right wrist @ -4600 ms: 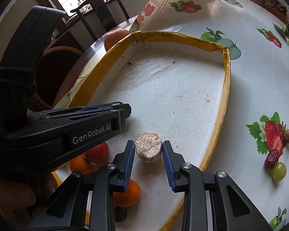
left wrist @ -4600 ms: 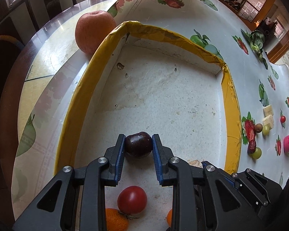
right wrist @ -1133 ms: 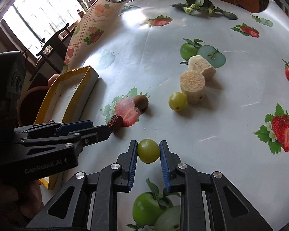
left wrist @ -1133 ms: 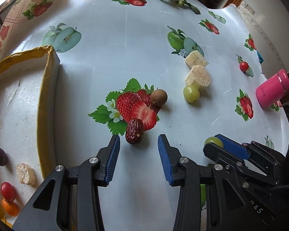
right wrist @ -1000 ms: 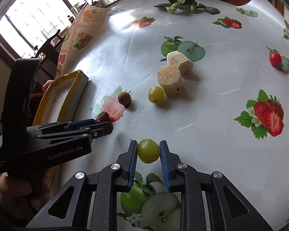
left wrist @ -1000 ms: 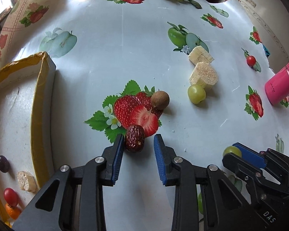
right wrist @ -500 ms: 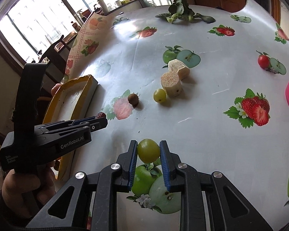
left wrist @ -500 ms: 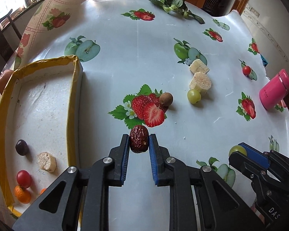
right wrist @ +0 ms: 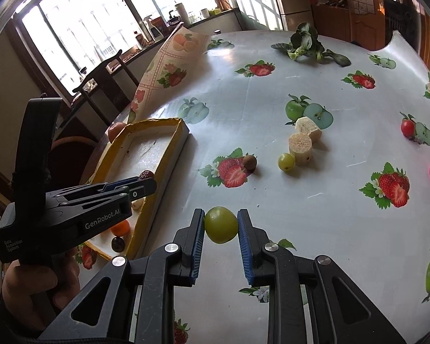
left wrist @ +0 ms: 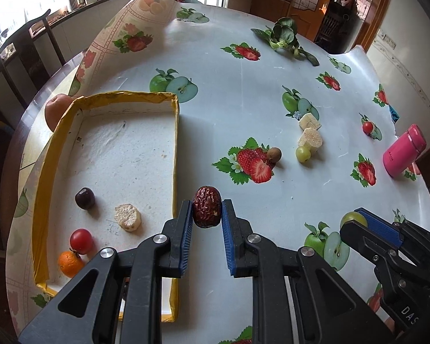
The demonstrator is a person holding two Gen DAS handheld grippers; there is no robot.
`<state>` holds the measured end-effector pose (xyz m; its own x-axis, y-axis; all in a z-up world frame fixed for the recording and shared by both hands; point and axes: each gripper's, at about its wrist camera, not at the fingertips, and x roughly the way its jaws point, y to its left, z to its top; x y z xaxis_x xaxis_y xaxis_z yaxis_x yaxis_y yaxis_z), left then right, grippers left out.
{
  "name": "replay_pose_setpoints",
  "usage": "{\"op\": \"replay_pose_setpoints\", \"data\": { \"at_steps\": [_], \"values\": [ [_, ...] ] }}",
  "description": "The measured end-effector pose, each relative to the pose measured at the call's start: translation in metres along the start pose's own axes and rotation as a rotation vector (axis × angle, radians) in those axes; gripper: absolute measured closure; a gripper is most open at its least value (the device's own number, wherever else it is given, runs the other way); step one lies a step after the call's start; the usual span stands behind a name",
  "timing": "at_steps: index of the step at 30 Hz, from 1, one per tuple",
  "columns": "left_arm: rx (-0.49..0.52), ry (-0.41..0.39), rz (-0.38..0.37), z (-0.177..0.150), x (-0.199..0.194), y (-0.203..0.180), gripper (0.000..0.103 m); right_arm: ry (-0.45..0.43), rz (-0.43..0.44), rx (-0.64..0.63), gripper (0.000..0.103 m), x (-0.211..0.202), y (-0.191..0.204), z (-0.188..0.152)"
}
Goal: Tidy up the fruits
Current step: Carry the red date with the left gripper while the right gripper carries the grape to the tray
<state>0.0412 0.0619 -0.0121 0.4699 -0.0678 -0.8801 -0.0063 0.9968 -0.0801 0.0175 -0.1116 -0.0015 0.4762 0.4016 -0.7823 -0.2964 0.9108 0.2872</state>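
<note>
Lifted date (left wrist: 207,211) now hides tray rim (left wrist: 175,154).

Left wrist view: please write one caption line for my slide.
Left gripper holds a red date beside the tray; right gripper holds a green grape.

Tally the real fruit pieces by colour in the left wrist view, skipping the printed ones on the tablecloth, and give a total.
Green: 2, the held grape and the loose grape
Red: 3, the held red date, a tomato in the tray, another tomato on the cloth
Orange: 2, tangerine, apple
Dark purple: 1
Brown: 1
Pale cream chunks: 3
Total: 12
</note>
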Motion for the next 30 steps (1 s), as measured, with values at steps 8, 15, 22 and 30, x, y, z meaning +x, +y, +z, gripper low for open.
{"op": "replay_pose_setpoints", "data": {
  "at_steps": [8,15,22,30],
  "values": [
    [-0.041,-0.008,0.023,-0.012,-0.013,0.029,0.085,-0.012,0.027,-0.045,0.08,0.0,0.032,0.002],
    [-0.069,-0.015,0.033,-0.013,-0.017,0.049,0.085,-0.007,0.043,-0.074,0.08,0.007,0.055,0.005],
    [-0.098,-0.016,0.038,-0.01,-0.017,0.066,0.085,0.001,0.059,-0.091,0.08,0.017,0.072,0.011],
    [-0.12,-0.017,0.05,-0.008,-0.015,0.082,0.085,-0.004,0.077,-0.103,0.08,0.027,0.087,0.023]
  ]
}}
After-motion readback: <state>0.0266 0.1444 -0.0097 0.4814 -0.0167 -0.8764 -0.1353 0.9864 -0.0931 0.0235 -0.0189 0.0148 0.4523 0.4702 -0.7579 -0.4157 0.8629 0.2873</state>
